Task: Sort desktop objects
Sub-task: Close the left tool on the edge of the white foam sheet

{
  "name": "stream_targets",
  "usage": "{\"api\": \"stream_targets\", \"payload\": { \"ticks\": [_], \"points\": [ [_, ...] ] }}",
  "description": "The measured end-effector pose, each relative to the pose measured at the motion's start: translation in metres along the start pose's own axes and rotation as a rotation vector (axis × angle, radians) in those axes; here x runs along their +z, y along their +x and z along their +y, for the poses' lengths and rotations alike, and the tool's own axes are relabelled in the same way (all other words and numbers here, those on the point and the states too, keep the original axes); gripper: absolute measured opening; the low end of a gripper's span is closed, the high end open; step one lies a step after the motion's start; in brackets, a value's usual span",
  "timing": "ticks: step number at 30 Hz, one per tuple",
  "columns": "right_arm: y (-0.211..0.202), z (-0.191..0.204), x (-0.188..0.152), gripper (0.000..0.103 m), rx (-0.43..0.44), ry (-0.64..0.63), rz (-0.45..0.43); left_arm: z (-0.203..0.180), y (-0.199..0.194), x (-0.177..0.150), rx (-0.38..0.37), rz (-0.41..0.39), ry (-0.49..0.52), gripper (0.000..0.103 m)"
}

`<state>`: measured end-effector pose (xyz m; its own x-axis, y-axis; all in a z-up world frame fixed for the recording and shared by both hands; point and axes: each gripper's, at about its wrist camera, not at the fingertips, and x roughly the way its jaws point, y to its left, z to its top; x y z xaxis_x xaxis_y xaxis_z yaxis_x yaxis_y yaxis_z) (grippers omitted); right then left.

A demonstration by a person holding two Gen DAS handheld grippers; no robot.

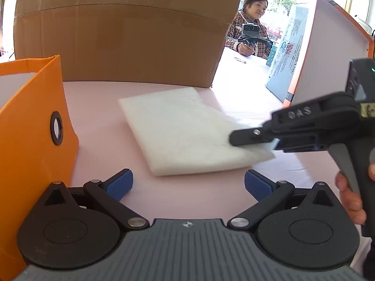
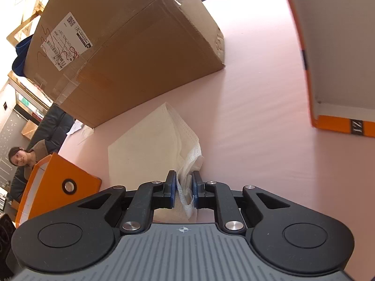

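Note:
A folded white cloth [image 1: 185,128] lies flat on the pink tabletop [image 1: 105,140]. My left gripper [image 1: 188,186] hovers open just short of the cloth's near edge, nothing between its blue pads. My right gripper [image 1: 252,140] comes in from the right and is shut on the cloth's right corner. In the right wrist view the same cloth [image 2: 150,145] bunches up between the closed blue pads [image 2: 173,188] of the right gripper [image 2: 184,189]. An orange box [image 1: 30,140] stands at the left, close beside my left gripper.
A large cardboard box [image 1: 121,35] blocks the back of the table. An orange-edged white box [image 2: 339,53] stands at the right, a printed carton [image 1: 286,56] behind it. A person [image 1: 250,23] sits across the table holding another gripper device. A hand [image 1: 351,199] grips the right tool's handle.

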<state>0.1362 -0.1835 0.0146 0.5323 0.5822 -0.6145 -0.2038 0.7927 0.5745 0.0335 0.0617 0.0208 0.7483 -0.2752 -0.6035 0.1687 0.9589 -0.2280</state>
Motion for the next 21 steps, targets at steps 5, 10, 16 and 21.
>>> {"api": "stream_targets", "payload": {
  "ticks": [5, 10, 16, 21],
  "points": [
    [-0.045, -0.014, -0.038, 0.013, 0.009, -0.009, -0.007, -0.004, -0.017, 0.013, -0.006, -0.065, -0.05, 0.103],
    [-0.063, -0.023, -0.06, 0.013, 0.039, -0.008, -0.016, -0.007, 0.013, 0.019, -0.099, 0.109, -0.134, 0.103],
    [-0.063, -0.024, -0.064, 0.014, 0.051, 0.014, -0.036, -0.022, 0.025, 0.023, -0.104, 0.166, -0.087, 0.103],
    [-0.063, -0.025, -0.064, 0.017, 0.067, 0.036, -0.048, -0.006, 0.029, 0.024, -0.202, 0.163, -0.2, 0.101]
  ]
}}
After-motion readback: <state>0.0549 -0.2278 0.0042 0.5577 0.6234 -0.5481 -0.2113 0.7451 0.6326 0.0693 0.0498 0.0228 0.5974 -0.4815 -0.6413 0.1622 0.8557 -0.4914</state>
